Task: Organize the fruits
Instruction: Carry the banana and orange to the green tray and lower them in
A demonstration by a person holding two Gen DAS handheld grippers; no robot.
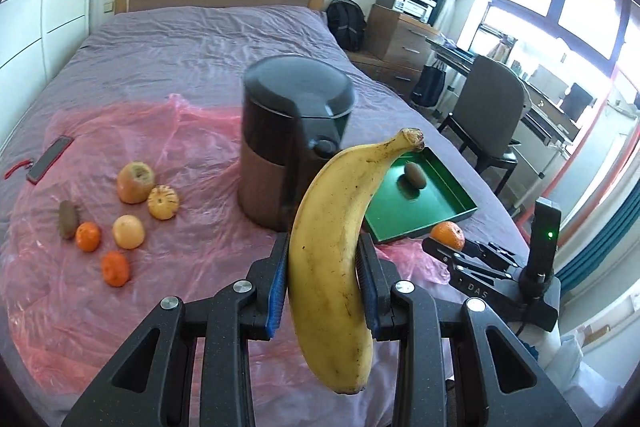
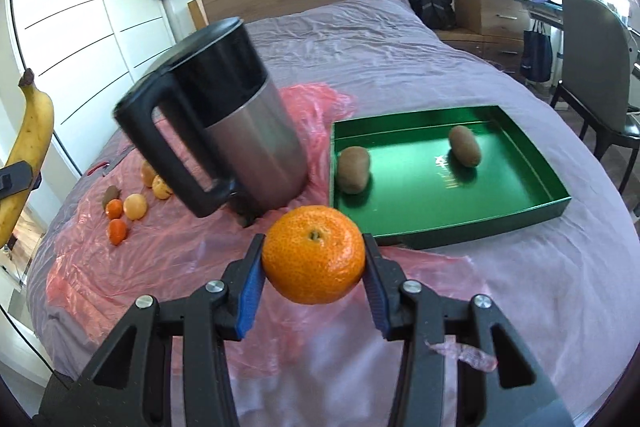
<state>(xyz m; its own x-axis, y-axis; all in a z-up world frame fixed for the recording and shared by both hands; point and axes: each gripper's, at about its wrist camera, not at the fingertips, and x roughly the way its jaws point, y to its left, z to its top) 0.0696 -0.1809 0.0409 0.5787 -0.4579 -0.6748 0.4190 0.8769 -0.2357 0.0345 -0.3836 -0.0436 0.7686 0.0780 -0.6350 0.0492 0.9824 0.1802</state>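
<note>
- Now the left tool pinches a yellow banana.
- Right tool pinches a mandarin near the green tray.

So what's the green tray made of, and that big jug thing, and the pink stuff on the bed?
The green tray looks like glossy painted metal or hard plastic; the kiwis mirror faintly in its floor. The jug, a kettle, seems brushed steel below, with streaky grey shine, and black plastic on its handle and top. The pink sheet looks like thin plastic film: crinkly, shiny and see-through.
</note>
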